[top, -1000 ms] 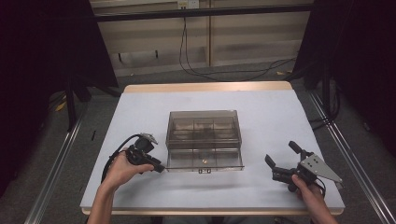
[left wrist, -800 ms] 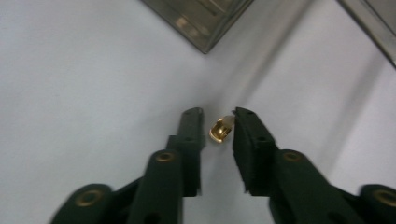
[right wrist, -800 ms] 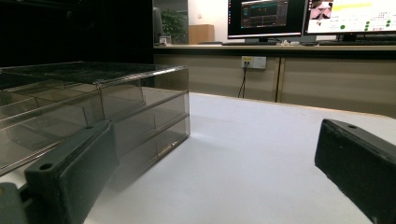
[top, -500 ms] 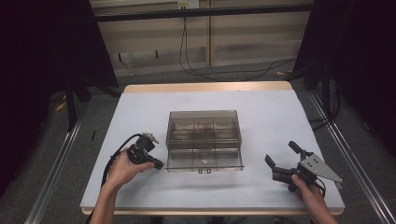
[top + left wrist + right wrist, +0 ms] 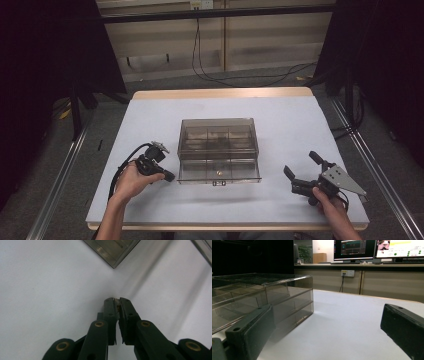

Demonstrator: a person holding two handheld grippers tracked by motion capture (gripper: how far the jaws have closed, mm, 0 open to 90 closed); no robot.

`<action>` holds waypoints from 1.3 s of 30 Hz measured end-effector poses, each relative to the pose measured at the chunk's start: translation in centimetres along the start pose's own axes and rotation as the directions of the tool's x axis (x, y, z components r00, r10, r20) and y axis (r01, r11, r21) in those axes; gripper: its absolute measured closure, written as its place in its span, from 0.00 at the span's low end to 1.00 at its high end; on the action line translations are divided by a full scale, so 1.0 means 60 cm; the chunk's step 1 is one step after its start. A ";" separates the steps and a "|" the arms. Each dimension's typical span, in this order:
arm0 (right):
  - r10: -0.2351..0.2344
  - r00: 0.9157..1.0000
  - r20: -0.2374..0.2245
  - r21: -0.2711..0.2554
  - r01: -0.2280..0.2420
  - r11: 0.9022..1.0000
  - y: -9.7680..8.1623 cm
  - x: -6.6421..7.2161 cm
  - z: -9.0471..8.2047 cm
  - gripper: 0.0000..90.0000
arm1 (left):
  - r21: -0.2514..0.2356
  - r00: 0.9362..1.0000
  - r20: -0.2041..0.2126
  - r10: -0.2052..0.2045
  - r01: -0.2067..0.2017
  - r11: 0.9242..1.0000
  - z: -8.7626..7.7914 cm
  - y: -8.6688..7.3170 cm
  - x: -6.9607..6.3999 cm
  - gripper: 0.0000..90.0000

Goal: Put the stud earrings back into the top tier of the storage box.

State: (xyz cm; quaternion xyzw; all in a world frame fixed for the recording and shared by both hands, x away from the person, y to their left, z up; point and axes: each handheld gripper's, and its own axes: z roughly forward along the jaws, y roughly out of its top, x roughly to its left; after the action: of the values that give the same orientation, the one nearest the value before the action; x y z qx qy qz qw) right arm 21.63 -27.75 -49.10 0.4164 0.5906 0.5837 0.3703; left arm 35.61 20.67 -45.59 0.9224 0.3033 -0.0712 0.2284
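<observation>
the high view looks forward and down from above the near edge of the table [image 5: 150,120]. the left gripper view points steeply down, close to the white tabletop, catching a corner of the clear box [image 5: 113,251]. the right gripper view sits low near the tabletop, looking level across it past the same box [image 5: 262,297] toward monitors [image 5: 354,249] beyond.

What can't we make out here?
- Bit pinched in the left gripper, left gripper view: too small, the jaws cover it.
- Small item in the box, high view: too small, tinted lid dims it.
- Box front, right gripper view: a right gripper jaw hides it, frame edge cuts it.
- Monitors, right gripper view: text too small.
</observation>
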 end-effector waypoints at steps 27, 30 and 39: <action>0.000 1.000 0.003 -0.001 0.000 1.000 0.000 -0.001 0.001 0.00 | -0.259 1.000 -0.025 0.011 -0.017 0.966 -0.090 -0.031 -0.013 0.95; -0.001 1.000 0.002 -0.001 0.001 1.000 0.000 -0.001 0.001 0.00 | -0.288 1.000 -0.017 0.025 -0.029 0.957 -0.100 -0.030 -0.017 0.95; 0.000 1.000 0.003 0.000 0.000 1.000 0.000 0.000 0.001 0.00 | -0.371 0.997 -0.025 0.073 -0.077 0.925 -0.144 -0.024 -0.044 0.95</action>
State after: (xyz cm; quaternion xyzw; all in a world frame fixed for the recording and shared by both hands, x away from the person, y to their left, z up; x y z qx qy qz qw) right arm 21.66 -27.75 -49.10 0.4172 0.5901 0.5829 0.3714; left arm 32.58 24.30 -37.79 0.8736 0.2772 0.0011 0.4000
